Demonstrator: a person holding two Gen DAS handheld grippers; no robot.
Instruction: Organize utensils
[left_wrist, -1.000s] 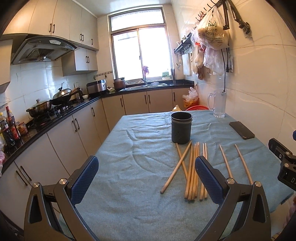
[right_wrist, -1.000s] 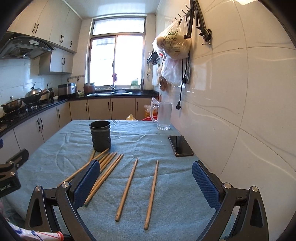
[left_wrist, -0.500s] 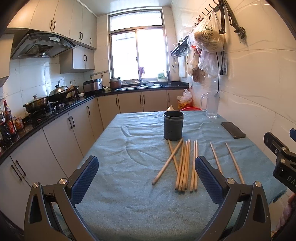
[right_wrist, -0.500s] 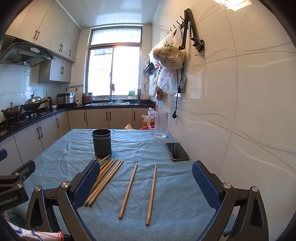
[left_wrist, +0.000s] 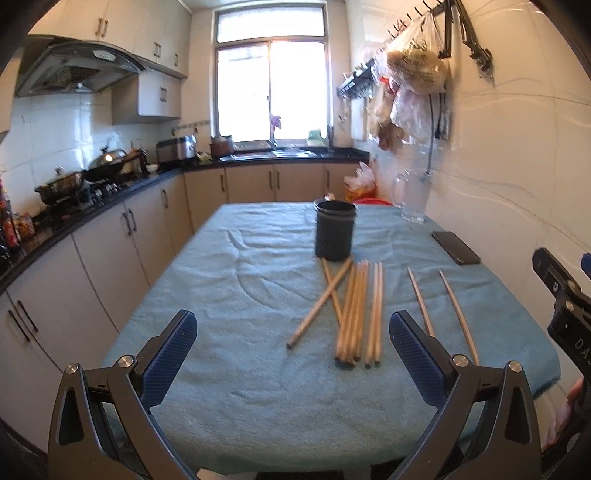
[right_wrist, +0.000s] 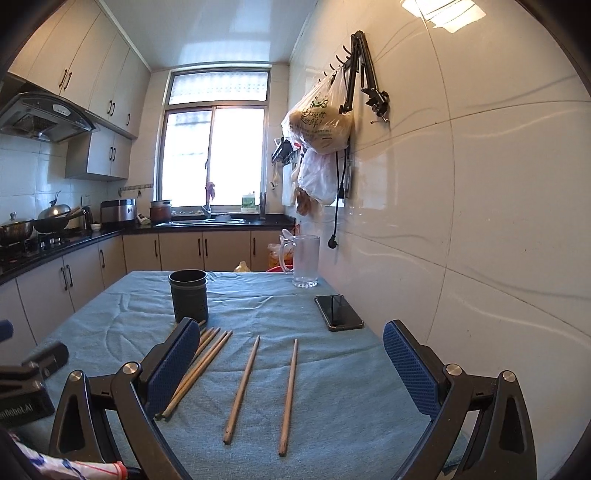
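Two grippers, both with jaws wide and nothing between them. Left to right in the left wrist view: left gripper (left_wrist: 291, 354) at bottom, centre-left; bundle (left_wrist: 356, 314) of chopsticks at frame centre on the cloth (left_wrist: 229, 273), one stick crossed over the rest; holder (left_wrist: 335, 233) upright just above the bundle tips, nothing visible inside; two loose sticks (left_wrist: 441, 314) right of centre, apart from the bundle; phone (left_wrist: 456, 247) at right.

Change over the last second: both cameras have pulled back and tilted up, so the table sits lower in frame and more wall shows. Sticks and holder haven't shifted. No pick has started.

In the right wrist view, the right gripper (right_wrist: 290, 363) frames the two loose sticks at bottom centre. Probable first grab, judging by alignment.
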